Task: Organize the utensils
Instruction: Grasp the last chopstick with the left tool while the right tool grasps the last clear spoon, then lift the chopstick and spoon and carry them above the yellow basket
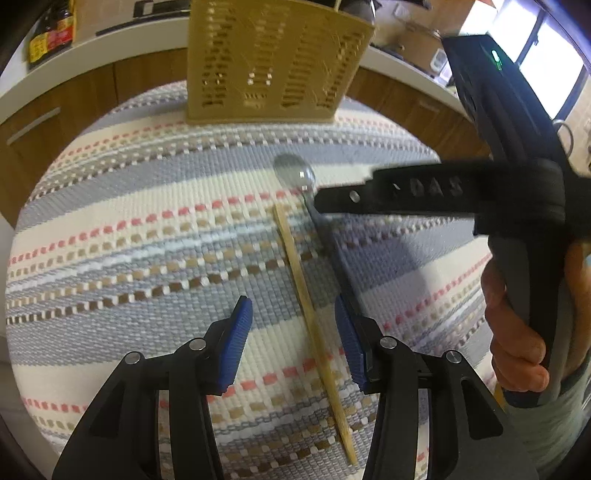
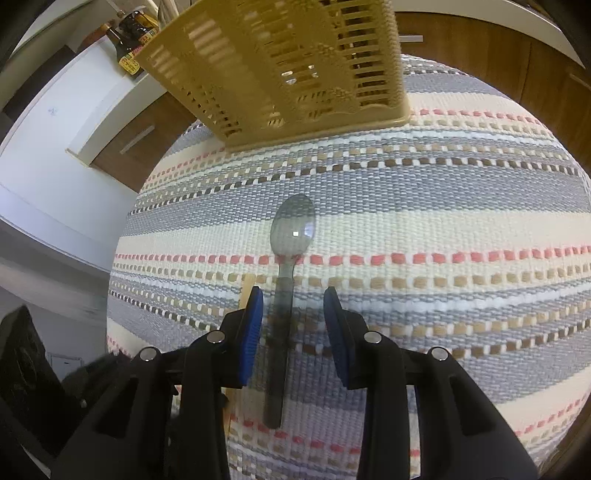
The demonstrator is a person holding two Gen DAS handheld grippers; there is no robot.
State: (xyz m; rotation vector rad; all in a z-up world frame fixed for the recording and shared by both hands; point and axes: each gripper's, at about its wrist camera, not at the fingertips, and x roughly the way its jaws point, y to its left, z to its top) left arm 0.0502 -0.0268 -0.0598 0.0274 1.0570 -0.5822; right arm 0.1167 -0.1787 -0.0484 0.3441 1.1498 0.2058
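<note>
A grey translucent plastic spoon (image 2: pixel 286 258) lies on the striped woven mat (image 2: pixel 443 229), bowl toward a tan slotted utensil basket (image 2: pixel 280 70). My right gripper (image 2: pixel 293 295) is open, its blue pads either side of the spoon's handle, just above it. A wooden chopstick (image 1: pixel 314 325) lies beside the spoon (image 1: pixel 295 171). My left gripper (image 1: pixel 293 306) is open, with the chopstick between its pads. The right gripper's black body (image 1: pixel 436 192) reaches in from the right over the spoon handle. The basket (image 1: pixel 273 62) stands at the mat's far edge.
Wooden cabinet fronts under a white counter (image 1: pixel 92 44) run behind the mat. Dark sauce bottles (image 1: pixel 51 33) stand on the counter at the far left. A bright window (image 1: pixel 550 62) is at the right.
</note>
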